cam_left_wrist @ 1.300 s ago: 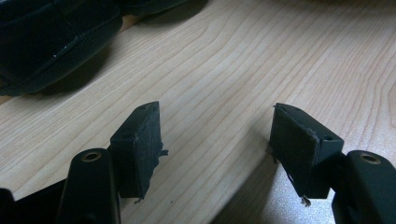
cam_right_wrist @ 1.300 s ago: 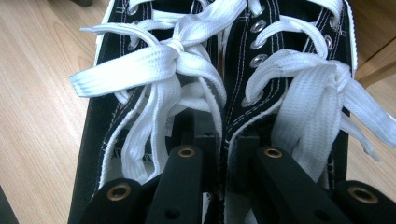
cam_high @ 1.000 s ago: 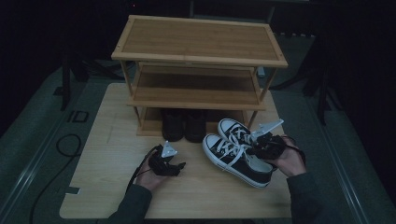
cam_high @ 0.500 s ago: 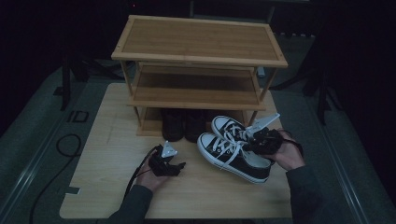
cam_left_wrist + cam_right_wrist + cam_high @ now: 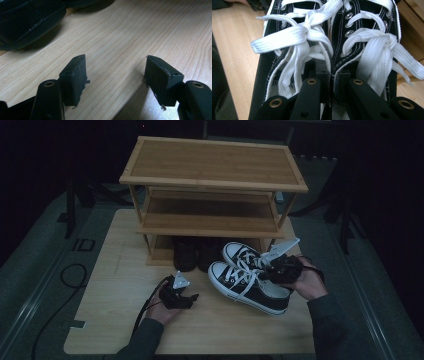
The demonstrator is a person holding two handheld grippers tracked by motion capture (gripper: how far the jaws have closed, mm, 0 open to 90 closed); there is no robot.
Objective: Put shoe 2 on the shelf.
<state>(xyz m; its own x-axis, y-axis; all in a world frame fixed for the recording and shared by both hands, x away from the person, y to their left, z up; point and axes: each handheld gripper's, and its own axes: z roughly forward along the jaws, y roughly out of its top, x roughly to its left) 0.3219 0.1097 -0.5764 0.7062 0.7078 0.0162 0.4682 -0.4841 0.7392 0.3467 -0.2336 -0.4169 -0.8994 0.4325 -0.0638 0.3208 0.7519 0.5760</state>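
While both forearms enter from the bottom edge of the high view, items run near to far:
Left gripper (image 5: 192,296): lower centre-left, low over the table (image 5: 115,320); jaws spread, nothing between them, bare wood under them in the left gripper view.
Right gripper (image 5: 267,270): centre-right; jaws clenched on the adjoining inner collars of the sneakers (image 5: 247,277).
Sneakers: black canvas pair, white laces and toe caps, pinched side by side, right of centre, toes toward the rack; whether they touch the table cannot be told.
Dark shoes (image 5: 197,254): centre, on the lowest tier of the rack.
Shoe rack (image 5: 212,165): wooden, three tiers, upper centre, standing on the table.
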